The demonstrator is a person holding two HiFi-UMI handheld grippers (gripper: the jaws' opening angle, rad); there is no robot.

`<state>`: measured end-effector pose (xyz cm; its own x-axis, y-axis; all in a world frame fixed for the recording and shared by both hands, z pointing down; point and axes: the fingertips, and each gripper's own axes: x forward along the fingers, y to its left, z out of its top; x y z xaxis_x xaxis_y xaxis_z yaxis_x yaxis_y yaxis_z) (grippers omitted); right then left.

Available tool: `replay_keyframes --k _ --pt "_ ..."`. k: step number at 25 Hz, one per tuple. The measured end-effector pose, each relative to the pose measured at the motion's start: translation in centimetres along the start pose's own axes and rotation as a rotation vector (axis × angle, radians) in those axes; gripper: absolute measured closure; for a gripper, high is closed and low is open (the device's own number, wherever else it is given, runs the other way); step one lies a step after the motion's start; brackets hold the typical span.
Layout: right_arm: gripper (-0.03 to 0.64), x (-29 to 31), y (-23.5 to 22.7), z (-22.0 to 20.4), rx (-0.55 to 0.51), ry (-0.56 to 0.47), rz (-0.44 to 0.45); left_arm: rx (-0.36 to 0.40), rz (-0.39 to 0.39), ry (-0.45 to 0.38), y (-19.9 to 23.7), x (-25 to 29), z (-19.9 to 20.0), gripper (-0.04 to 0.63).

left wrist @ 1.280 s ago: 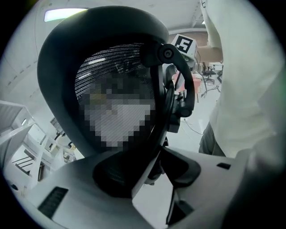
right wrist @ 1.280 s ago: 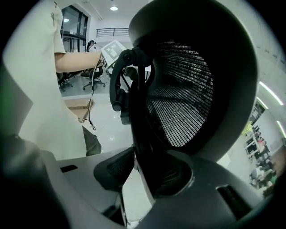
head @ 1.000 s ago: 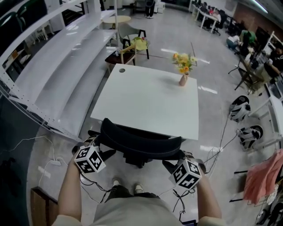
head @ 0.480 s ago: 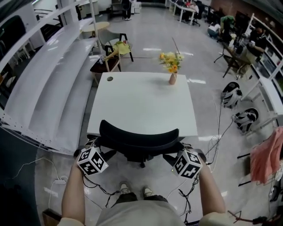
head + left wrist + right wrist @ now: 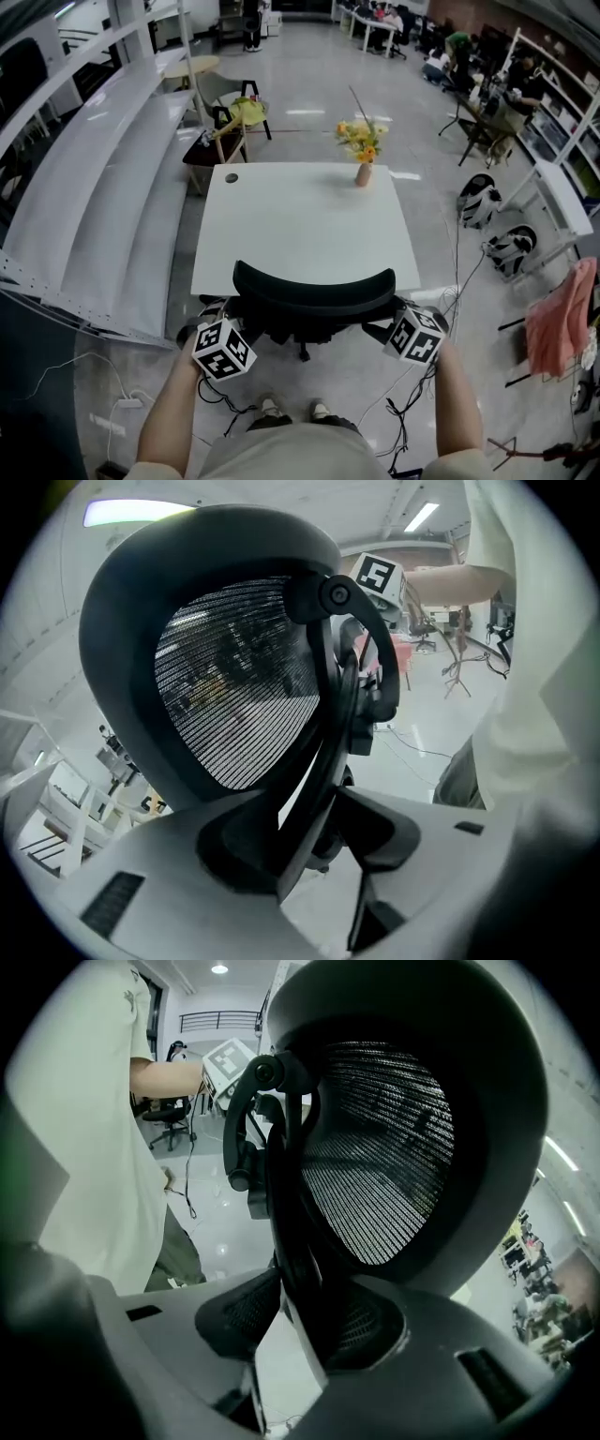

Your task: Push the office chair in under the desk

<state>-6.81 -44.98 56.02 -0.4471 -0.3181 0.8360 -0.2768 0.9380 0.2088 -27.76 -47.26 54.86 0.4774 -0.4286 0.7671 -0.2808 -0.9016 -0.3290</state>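
Your left gripper (image 5: 305,841) shut on chair (image 5: 314,291) backrest's left edge; your right gripper (image 5: 281,1326) shut on right edge. Backrest at desk (image 5: 281,225) near edge.

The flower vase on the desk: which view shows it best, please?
The head view: the flower vase stands in full sight near the desk's far edge. Both gripper views are filled by the chair backrest and show no vase.
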Motion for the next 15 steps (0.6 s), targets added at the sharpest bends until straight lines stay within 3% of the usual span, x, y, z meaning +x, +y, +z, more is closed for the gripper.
replay_keyframes --k 15 --pt "0.446 0.1 -2.3 -1.2 -0.012 0.015 -0.099 -0.013 0.043 0.002 0.1 1.1 1.3 0.399"
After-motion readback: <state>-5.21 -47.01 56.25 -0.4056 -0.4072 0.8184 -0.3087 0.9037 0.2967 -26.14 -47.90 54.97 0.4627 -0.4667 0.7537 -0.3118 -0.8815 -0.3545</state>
